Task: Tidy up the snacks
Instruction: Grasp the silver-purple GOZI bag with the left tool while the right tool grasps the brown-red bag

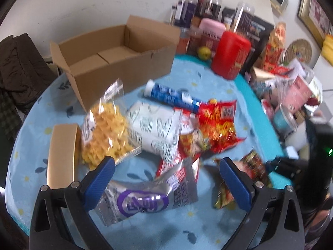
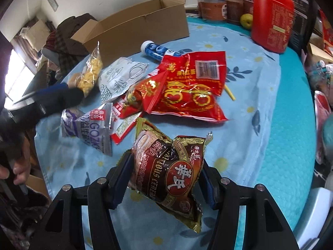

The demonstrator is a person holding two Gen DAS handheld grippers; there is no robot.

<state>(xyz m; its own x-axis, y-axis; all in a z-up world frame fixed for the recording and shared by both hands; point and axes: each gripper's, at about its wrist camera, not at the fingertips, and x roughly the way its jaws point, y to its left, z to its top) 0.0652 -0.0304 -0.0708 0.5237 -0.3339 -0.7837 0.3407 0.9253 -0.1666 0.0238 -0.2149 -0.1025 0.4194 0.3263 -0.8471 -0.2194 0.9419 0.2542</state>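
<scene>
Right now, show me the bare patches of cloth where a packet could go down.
One bare patch lies on the tablecloth between the big red packet and the teal table edge. Another lies between the cardboard box and the red canister. The box floor is bare too. From the clear bag of yellow snacks to the silver packet, it is crowded.

My left wrist view is blurred, so I cannot read the print on the red snack bag (image 1: 218,125) near the middle of the tablecloth (image 1: 187,77). The brown cereal packet (image 2: 170,175) hides the inner pads of my right gripper (image 2: 166,179). The picture's left edge cuts off my hand (image 2: 14,168).
</scene>
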